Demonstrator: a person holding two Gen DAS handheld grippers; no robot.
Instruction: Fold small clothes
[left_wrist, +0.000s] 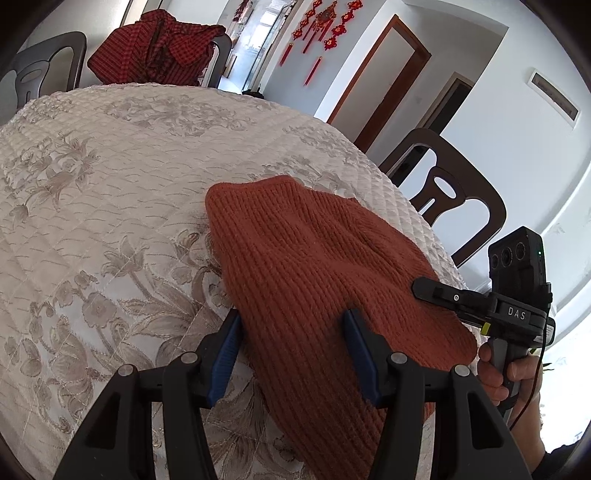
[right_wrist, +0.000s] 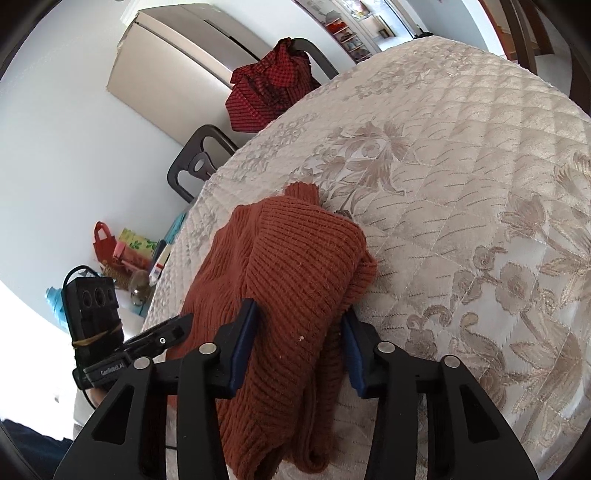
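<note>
A rust-orange knit sweater (left_wrist: 314, 258) lies folded on the quilted floral tablecloth (left_wrist: 110, 184); it also shows in the right wrist view (right_wrist: 291, 266). My left gripper (left_wrist: 291, 317) is open, its blue-padded jaws straddling the sweater's near edge. My right gripper (right_wrist: 301, 314) is open too, with the bunched sweater lying between its jaws. The right gripper shows in the left wrist view (left_wrist: 436, 290) at the sweater's right edge; the left one shows in the right wrist view (right_wrist: 177, 328).
A red checked garment (left_wrist: 159, 48) hangs over a chair at the table's far side. A dark wooden chair (left_wrist: 450, 192) stands at the right edge. Bags and bottles (right_wrist: 122, 254) sit on the floor beyond the table.
</note>
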